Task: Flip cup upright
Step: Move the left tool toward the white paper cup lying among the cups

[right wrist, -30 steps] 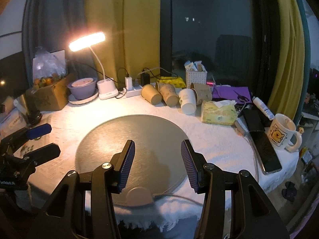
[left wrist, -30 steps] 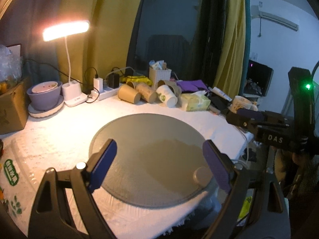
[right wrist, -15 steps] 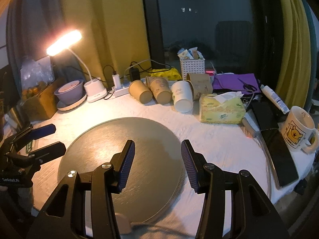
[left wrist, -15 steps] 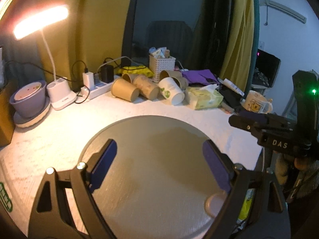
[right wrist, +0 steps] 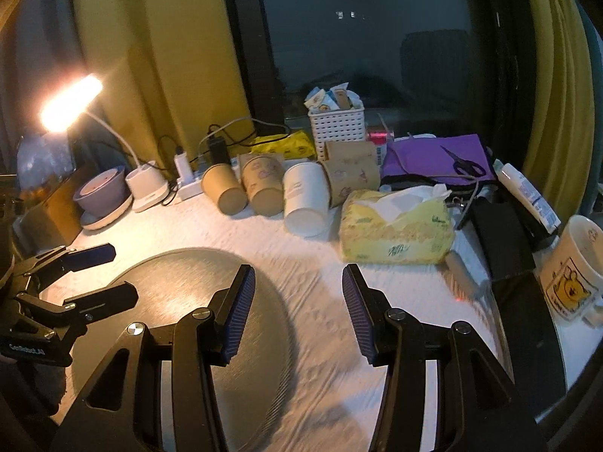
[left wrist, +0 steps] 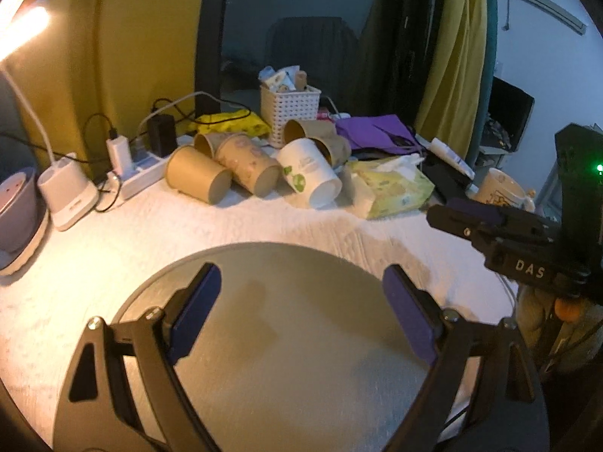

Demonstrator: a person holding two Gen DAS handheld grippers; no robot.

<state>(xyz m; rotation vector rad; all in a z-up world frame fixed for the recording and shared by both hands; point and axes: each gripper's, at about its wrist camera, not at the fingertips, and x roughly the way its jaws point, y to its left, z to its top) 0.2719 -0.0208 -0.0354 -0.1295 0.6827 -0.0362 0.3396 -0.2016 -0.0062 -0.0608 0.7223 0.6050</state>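
Several paper cups lie on their sides at the back of the table: a plain brown cup [left wrist: 198,179] [right wrist: 223,194], a printed brown cup [left wrist: 247,167] [right wrist: 264,184], a white cup [left wrist: 311,177] [right wrist: 305,199] and another brown cup [left wrist: 320,139] [right wrist: 350,173] behind it. My left gripper [left wrist: 301,293] is open and empty over the round grey mat [left wrist: 286,339]. My right gripper [right wrist: 297,293] is open and empty, above the mat's right edge [right wrist: 264,301], short of the cups.
A yellow tissue pack [right wrist: 395,226] lies right of the cups. A white basket [right wrist: 337,124], power strip [right wrist: 188,184], lamp base [right wrist: 147,188] and purple bowl [right wrist: 101,192] line the back. A bear mug [right wrist: 576,267] and dark phone [right wrist: 505,241] sit at the right.
Both grippers have moved forward over the table towards the cups, which look larger and closer. The right gripper has also shifted right, off the mat's centre. Both stayed open.
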